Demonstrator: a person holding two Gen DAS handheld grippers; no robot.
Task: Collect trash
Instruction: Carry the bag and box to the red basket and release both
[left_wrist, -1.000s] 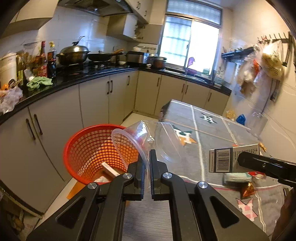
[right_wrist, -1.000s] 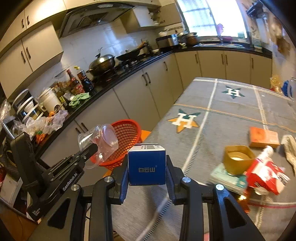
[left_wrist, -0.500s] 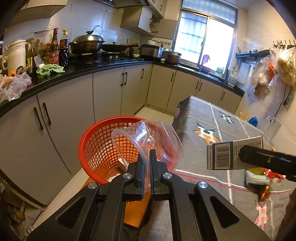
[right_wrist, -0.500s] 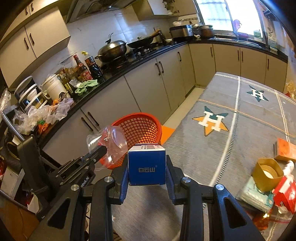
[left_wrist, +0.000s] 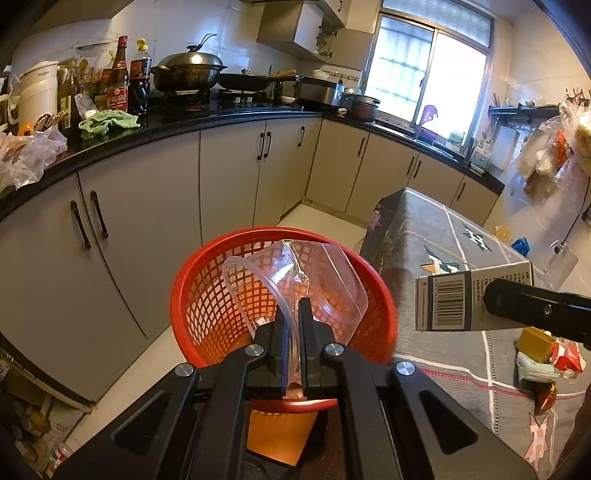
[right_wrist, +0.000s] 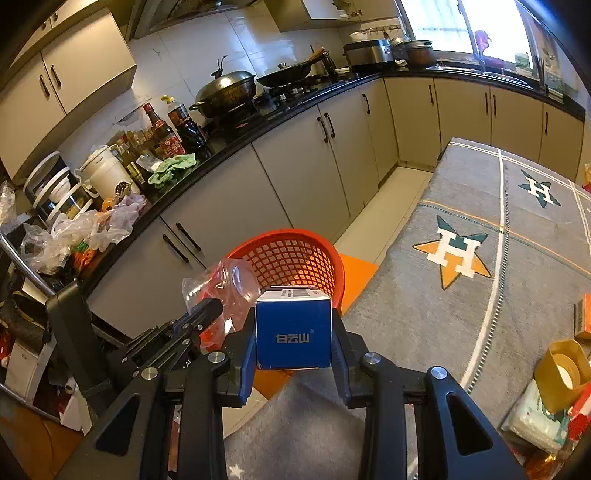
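My left gripper (left_wrist: 291, 314) is shut on the rim of a clear plastic cup (left_wrist: 295, 280) and holds it over the mouth of the red mesh basket (left_wrist: 207, 273). The cup also shows in the right wrist view (right_wrist: 225, 288), beside the basket (right_wrist: 295, 254). My right gripper (right_wrist: 293, 328) is shut on a blue and white box (right_wrist: 293, 328), held at the table's edge just short of the basket. The box shows in the left wrist view (left_wrist: 454, 302), right of the basket.
The basket stands on the floor between grey cabinets (left_wrist: 147, 206) and the table with a grey cloth (right_wrist: 461, 288). More trash lies on the table: a yellow tape roll (right_wrist: 565, 373), an orange box (right_wrist: 583, 314), wrappers (left_wrist: 554, 362). The black counter (right_wrist: 258, 122) holds pots and bottles.
Both grippers have moved left off the table toward the basket. The cup now hangs over the basket's mouth, and the box has come up to the basket's rim.
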